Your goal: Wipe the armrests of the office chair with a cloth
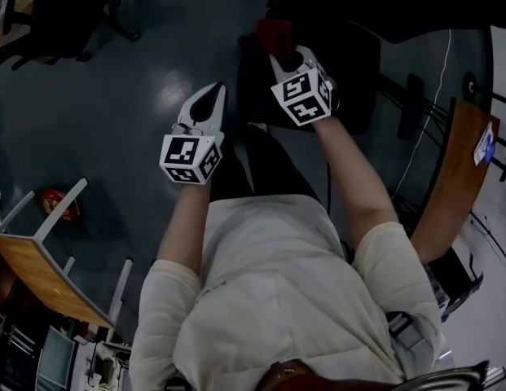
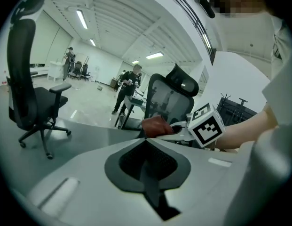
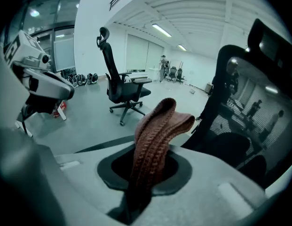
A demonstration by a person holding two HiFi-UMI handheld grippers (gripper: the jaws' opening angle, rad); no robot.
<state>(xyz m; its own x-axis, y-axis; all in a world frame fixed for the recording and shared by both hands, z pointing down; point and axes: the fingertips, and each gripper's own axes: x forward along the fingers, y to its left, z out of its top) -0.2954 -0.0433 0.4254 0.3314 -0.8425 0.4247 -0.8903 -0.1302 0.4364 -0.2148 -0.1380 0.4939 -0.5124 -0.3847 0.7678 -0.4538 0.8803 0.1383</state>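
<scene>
Office floor (image 1: 130,96), right claw (image 1: 285,57) pinching red cloth (image 3: 155,135) by chair (image 2: 169,100), left claw (image 1: 213,94) pressed together

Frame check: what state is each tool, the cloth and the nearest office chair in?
left tool: shut, empty.
right tool: shut on the cloth.
cloth: pinched and folded, free end sticking out past the jaws.
office chair: upright, just ahead of the right tool; contact with the cloth not visible.

The office chair (image 1: 354,96) sinks into shadow so its armrests cannot be told, and the cloth's (image 3: 153,145) lower end disappears between the right gripper's (image 1: 285,55) jaws
</scene>
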